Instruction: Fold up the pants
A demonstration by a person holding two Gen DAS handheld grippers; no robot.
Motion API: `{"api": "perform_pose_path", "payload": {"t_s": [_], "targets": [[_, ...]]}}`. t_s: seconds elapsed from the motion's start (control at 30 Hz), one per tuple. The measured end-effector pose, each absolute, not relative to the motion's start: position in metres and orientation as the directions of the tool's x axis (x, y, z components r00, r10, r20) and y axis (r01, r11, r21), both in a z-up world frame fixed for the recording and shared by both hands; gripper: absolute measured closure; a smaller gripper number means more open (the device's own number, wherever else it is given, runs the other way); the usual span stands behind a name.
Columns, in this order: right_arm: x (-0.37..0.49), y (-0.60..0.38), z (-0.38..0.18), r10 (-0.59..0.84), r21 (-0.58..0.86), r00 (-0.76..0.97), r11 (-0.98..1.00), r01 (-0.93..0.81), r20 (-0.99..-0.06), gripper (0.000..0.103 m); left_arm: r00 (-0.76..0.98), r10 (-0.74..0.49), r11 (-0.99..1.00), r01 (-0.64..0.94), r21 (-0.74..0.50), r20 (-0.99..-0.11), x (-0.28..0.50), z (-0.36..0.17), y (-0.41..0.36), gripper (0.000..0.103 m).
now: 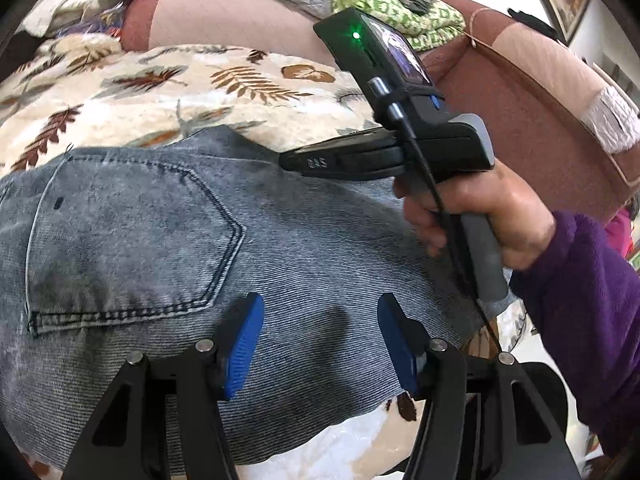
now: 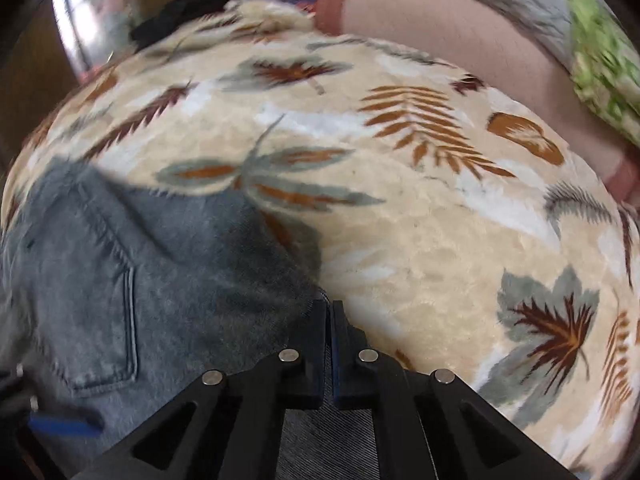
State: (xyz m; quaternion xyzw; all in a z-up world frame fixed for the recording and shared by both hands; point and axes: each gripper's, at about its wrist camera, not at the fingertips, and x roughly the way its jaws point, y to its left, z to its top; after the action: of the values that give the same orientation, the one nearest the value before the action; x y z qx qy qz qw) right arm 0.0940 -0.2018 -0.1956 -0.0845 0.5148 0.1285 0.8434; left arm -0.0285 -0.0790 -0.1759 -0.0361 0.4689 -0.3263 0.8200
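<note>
Lying seat-up on the leaf blanket (image 2: 420, 248), the jeans (image 1: 248, 248) filled the left wrist view from nine o'clock across to four, back pocket (image 1: 132, 240) at nine. The left gripper (image 1: 320, 344) hung released above the denim, blue pads apart with nothing between them. The right gripper (image 2: 330, 344) stood nearer the cloth's right edge, clenched on a fold of denim there. Judging by that, any fold would likely swing from this pinched edge leftward toward the pocket.

The right wrist view is motion-blurred, and the jeans (image 2: 120, 280) run off its left and bottom edges.
</note>
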Motion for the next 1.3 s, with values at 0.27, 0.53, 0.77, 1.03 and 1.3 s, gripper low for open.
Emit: {"api": "perform_pose_path", "payload": {"t_s": [0.27, 0.53, 0.77, 1.03, 1.3], "targets": [[0.043, -0.255, -0.157, 0.120, 0.095, 0.541, 0.993, -0.074, -0.832, 0.097, 0.397, -0.462, 0.844, 0.472, -0.255, -0.793, -0.024, -0.184, -0.087, 0.018], [-0.030, -0.334, -0.163, -0.009, 0.087, 0.515, 0.983, 0.160, -0.857, 0.097, 0.479, -0.218, 0.848, 0.524, 0.079, -0.850, -0.041, -0.199, -0.132, 0.005], [-0.038, -0.376, -0.193, -0.019, 0.132, 0.494, 0.954, 0.268, -0.869, 0.097, 0.456, -0.211, 0.861, 0.506, 0.057, -0.864, -0.036, -0.201, -0.129, 0.001], [-0.024, -0.397, -0.201, 0.048, 0.238, 0.543, 0.929, 0.285, -0.839, 0.097, 0.480, -0.186, 0.871, 0.485, 0.083, -0.857, -0.040, -0.204, -0.133, 0.000], [-0.056, -0.386, -0.174, 0.024, 0.226, 0.584, 0.934, 0.275, -0.811, 0.096, 0.489, -0.221, 0.846, 0.526, 0.083, -0.844, -0.043, -0.202, -0.130, 0.000]]}}
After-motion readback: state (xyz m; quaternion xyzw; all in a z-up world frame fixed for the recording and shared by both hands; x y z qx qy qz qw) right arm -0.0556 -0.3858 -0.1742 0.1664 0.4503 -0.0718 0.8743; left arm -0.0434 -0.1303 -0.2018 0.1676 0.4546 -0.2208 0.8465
